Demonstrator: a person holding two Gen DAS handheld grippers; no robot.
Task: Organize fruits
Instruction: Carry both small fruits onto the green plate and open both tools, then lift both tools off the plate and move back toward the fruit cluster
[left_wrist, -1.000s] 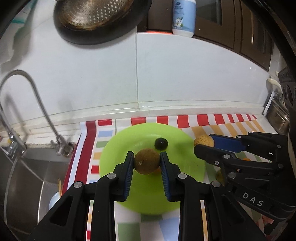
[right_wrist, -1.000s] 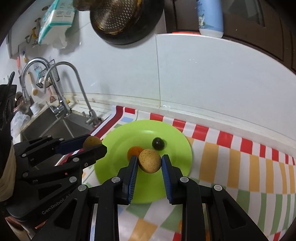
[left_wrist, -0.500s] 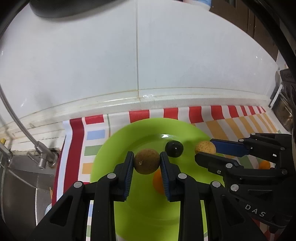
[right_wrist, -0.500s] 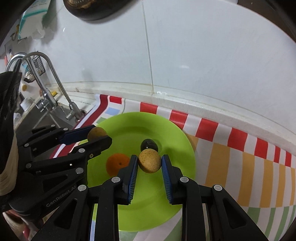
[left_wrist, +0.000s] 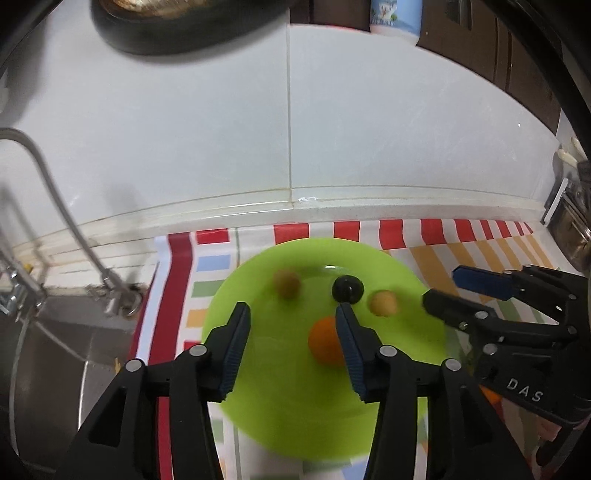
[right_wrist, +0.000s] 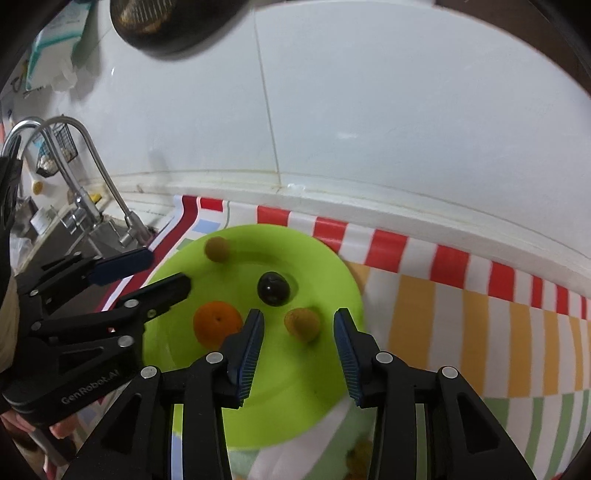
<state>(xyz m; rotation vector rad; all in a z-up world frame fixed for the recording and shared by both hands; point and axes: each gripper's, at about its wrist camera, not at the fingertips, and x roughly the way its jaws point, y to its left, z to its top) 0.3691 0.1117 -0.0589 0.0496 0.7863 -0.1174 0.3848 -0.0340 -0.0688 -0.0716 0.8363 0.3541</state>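
A lime green plate (left_wrist: 280, 398) (right_wrist: 295, 387) lies on the striped cloth. On it lie two small brown fruits, one at the far left (left_wrist: 286, 283) (right_wrist: 217, 249) and one at the right (left_wrist: 384, 302) (right_wrist: 302, 324), a dark round fruit (left_wrist: 347, 290) (right_wrist: 273, 289) and an orange (left_wrist: 325, 345) (right_wrist: 216, 325). My left gripper (left_wrist: 291, 321) (right_wrist: 147, 267) is open and empty above the plate. My right gripper (right_wrist: 297, 325) (left_wrist: 448, 291) is open, with the right brown fruit lying on the plate between its fingers.
A sink (left_wrist: 48, 354) with a curved tap (right_wrist: 92, 158) lies left of the striped cloth (right_wrist: 480, 314). A white tiled wall (left_wrist: 295, 129) rises behind. A dark pan (left_wrist: 177, 26) hangs above. More orange fruit (right_wrist: 360, 459) lies near the plate's front edge.
Both grippers have opened and let go of their brown fruits, which now lie on the plate. Both grippers have drawn back a little.
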